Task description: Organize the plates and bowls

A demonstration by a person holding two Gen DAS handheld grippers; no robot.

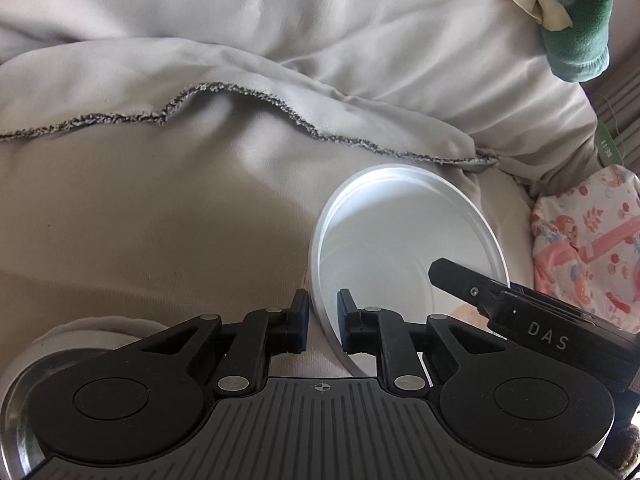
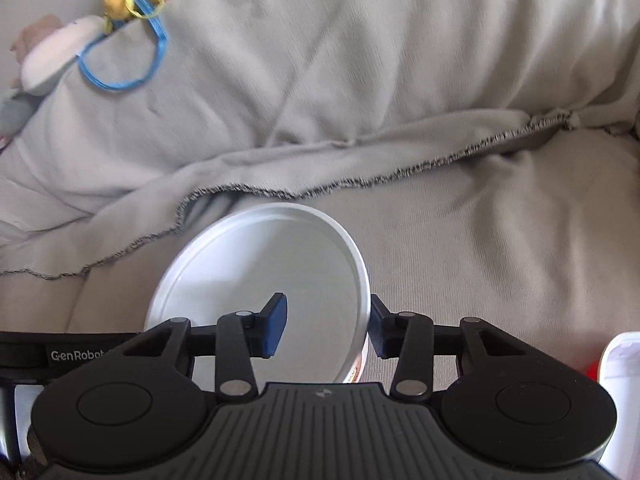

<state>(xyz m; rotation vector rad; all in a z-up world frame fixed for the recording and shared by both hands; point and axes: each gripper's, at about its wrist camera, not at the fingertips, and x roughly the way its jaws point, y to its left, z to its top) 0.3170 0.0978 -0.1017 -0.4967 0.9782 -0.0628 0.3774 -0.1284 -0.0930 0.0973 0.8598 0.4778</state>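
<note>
**White bowl gripped at its rim on the bedding**

A round white bowl point(image 1: 400, 240), smooth and matte inside with a printed orange patch low on its outer wall, was seen resting on beige bedding point(image 1: 160, 220) below a grey blanket point(image 1: 280, 20). Its near rim was pinched by the almost closed left gripper point(image 1: 323, 320). Its opposite wall was straddled by the right gripper point(image 2: 328, 330), whose pads were not clearly seen to be pressing.

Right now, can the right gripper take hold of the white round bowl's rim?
Probably yes. The right gripper is open, and its fingers already straddle the wall of the white round bowl, one inside and one outside, with nothing else between them. The left gripper pinches the rim elsewhere, out of its way.
</note>
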